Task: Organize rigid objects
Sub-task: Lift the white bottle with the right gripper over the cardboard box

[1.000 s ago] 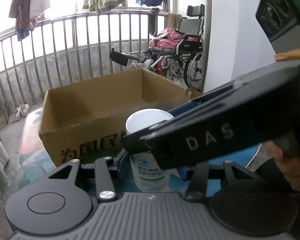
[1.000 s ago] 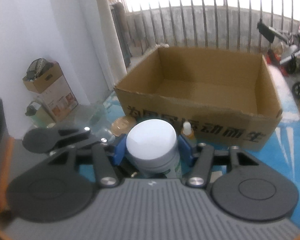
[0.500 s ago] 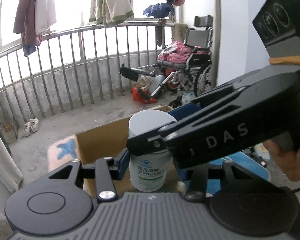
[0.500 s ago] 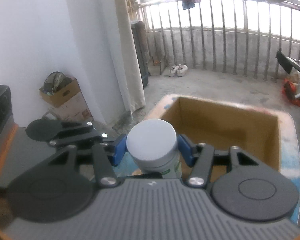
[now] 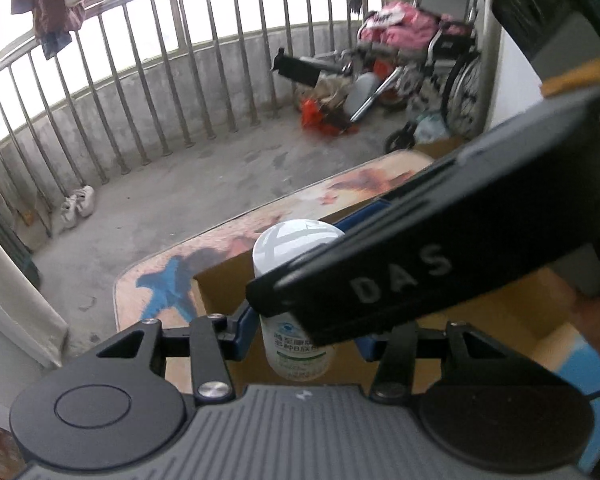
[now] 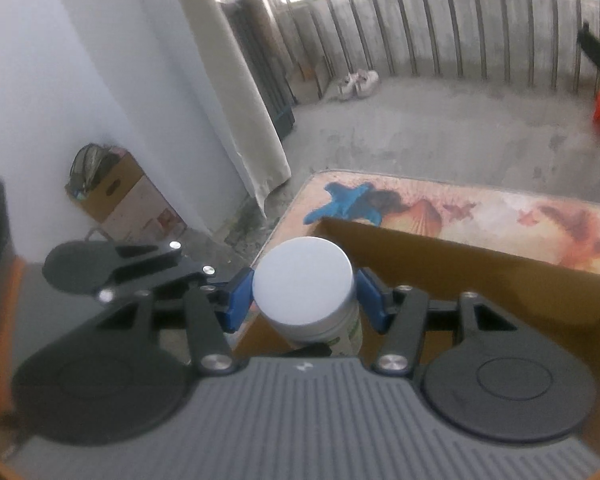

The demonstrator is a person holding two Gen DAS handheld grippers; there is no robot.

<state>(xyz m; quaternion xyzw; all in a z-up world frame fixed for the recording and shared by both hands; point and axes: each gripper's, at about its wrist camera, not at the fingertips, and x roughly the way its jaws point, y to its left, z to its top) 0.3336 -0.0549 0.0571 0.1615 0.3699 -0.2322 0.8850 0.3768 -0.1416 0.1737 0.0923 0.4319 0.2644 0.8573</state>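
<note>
A white round-lidded bottle [image 5: 296, 344] with green print is held upright between both pairs of blue pads. My left gripper [image 5: 300, 336] is shut on its body. My right gripper [image 6: 306, 300] is shut on the bottle [image 6: 304, 284] just under the lid, and its black body [image 5: 440, 252] crosses the left wrist view. The bottle hangs over the open cardboard box [image 6: 480, 280], near the box's left wall [image 5: 220, 284]. The box inside looks bare where visible.
The box sits on a patterned blue and orange mat [image 6: 460, 208] on a concrete balcony floor. A metal railing [image 5: 160, 80], a wheelchair [image 5: 428, 56], white shoes [image 6: 356, 80], a curtain [image 6: 236, 80] and a small carton [image 6: 128, 200] by the wall surround it.
Both grippers have carried the bottle up and forward, from in front of the box to above its open top, and the views now tilt down over the box's far side.
</note>
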